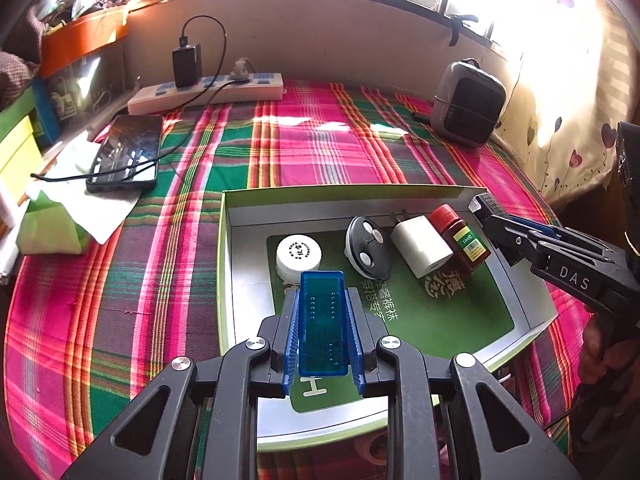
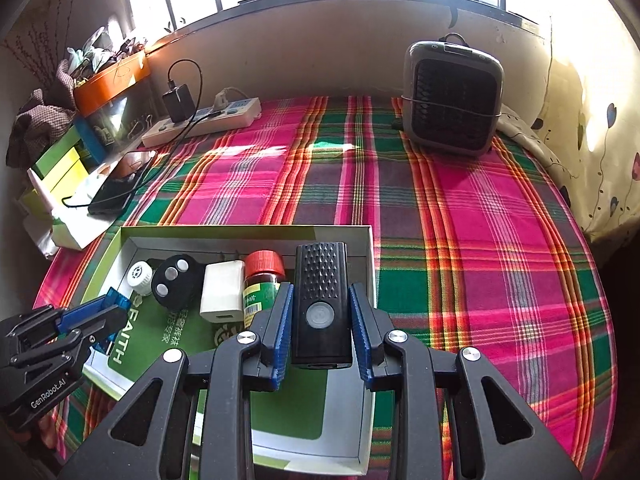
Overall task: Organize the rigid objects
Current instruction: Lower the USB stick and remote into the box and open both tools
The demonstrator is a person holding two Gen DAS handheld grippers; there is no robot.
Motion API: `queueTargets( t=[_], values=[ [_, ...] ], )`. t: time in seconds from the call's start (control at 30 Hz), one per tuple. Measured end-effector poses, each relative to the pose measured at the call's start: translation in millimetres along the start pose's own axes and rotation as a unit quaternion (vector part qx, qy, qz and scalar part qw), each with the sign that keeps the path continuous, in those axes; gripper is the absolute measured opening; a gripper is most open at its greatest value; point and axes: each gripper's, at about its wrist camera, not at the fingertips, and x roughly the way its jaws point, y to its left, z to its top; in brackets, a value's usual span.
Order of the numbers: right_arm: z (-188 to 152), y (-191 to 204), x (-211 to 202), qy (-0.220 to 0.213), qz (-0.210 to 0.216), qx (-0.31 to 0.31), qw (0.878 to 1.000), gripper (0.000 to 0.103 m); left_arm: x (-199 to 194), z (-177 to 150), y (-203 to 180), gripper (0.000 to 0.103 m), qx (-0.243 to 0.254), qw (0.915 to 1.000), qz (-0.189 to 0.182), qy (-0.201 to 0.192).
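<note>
**Box nearly filled, two pieces in the tongs**

A bed or table under a barred window is covered with a bright plaid cloth (image 2: 460,220), and on it lies a shallow open box (image 1: 344,196) with a green printed sheet on its floor.

The left gripper (image 1: 322,320) is clamped on a translucent blue rectangular case (image 1: 322,324), its blue pads pressed to both long sides, held over the near left part of the box. The right gripper (image 2: 320,316) has a black textured device (image 2: 320,304) with a round button between its fingers; the left pad looks to touch it, while a narrow gap shows at the right pad, so whether it is gripped or just let go I cannot tell. It sits at the right edge of the box.

In a row along the far side of the box lie a white round cap (image 1: 298,256), a black round remote (image 1: 366,246), a white charger plug (image 1: 420,246) and an amber bottle with a red lid (image 1: 460,240), close beside one another.

By my reckoning four items are already placed and these two are the last to go in. Further out a phone (image 1: 126,152), a power strip (image 1: 208,92) and a small grey heater (image 2: 452,96) lie on the cloth, likely not part of the job.
</note>
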Motion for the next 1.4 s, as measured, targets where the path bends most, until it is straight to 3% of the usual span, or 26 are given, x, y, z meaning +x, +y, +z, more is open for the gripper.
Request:
queueTargets(
  t=[0.63, 1.4],
  values=[
    [2, 4, 25, 0.026, -0.004, -0.003, 1.000, 0.029, 12, 3, 4, 0.021, 0.004, 1.0000, 0.006, 0.003],
    [2, 5, 25, 0.021, -0.005, -0.001, 1.000, 0.029, 11, 2, 3, 0.021, 0.007, 0.9999, 0.009, 0.003]
  ],
)
